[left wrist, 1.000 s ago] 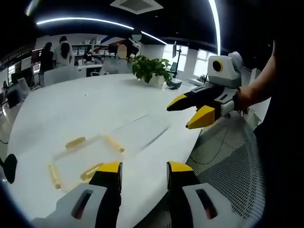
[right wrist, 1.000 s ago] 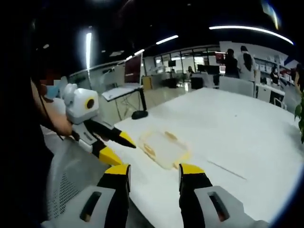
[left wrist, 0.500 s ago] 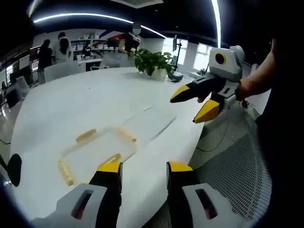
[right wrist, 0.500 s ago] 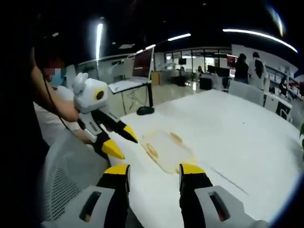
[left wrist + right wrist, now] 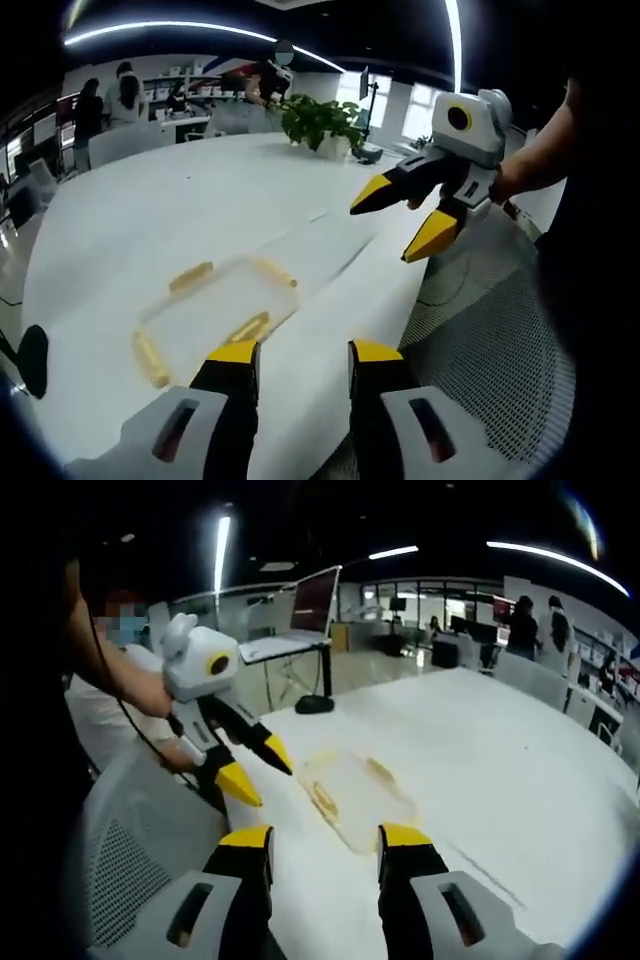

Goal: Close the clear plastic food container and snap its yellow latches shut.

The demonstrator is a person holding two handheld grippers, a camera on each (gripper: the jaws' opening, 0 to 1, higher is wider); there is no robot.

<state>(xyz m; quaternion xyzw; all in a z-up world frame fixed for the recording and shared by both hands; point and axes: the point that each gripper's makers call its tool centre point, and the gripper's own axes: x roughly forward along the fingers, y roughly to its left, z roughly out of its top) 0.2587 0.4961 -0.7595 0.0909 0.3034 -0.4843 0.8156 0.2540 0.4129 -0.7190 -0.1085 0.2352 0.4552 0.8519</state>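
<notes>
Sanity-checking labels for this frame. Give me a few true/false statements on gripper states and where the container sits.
1. The left gripper is shut on the container. False: its jaws stand apart, holding nothing.
2. The clear container lies on the white table. True.
3. The right gripper is open. True.
4. The potted plant stands inside the container. False: it stands far across the table.
5. Neither gripper touches the container. True.

My left claw and right claw both hang in the air, jaws parted, gripping nothing.
</notes>
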